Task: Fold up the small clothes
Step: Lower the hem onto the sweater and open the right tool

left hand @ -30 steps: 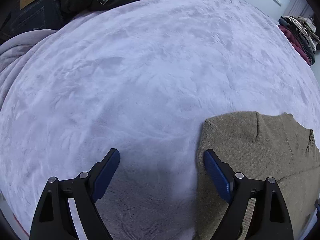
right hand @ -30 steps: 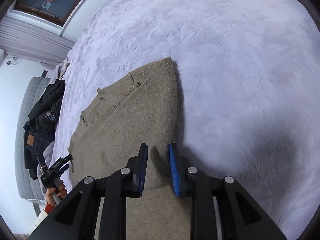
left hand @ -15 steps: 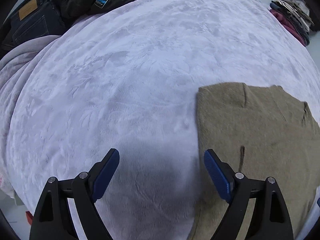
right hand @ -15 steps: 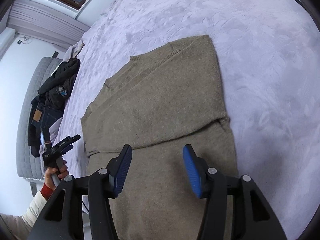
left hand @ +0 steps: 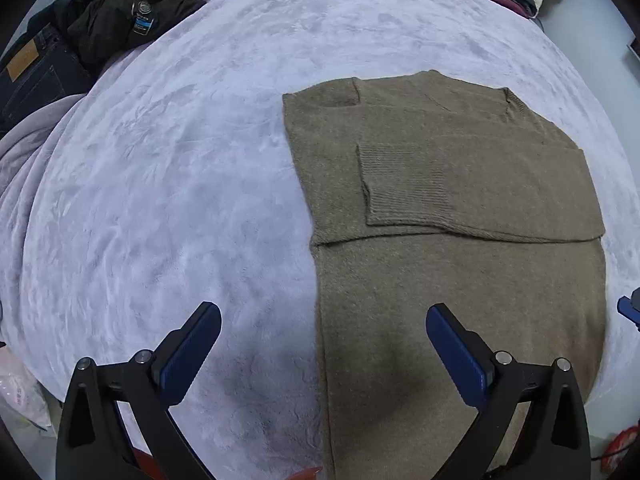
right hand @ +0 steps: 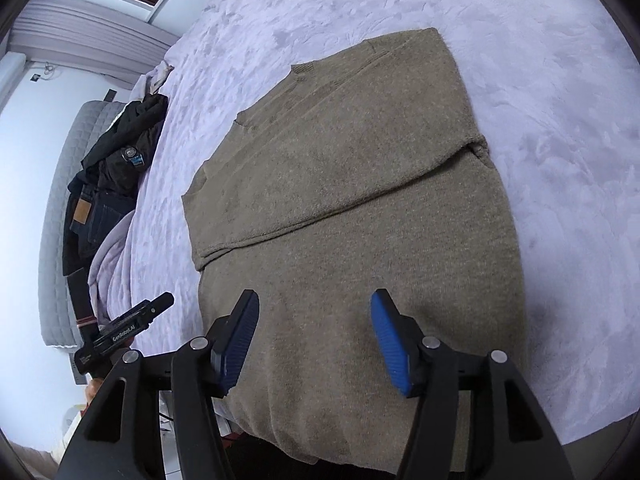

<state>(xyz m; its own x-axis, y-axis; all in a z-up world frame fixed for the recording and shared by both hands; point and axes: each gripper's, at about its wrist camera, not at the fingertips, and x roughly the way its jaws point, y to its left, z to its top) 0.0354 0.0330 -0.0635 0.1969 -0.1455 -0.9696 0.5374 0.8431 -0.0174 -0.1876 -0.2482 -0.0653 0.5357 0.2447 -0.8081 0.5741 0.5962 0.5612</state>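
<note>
Overhead, left claw opening wide, right claw opening (both empty), seemingly clear above sweater.

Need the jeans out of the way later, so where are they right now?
In the left wrist view, the jeans lie at the far left edge of the lilac bedspread, beside the black jacket.

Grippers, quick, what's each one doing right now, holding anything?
Left gripper: jaws opening wide, nothing between them, above the sweater's edge.
Right gripper: jaws opening, holding nothing, over the sweater.
</note>
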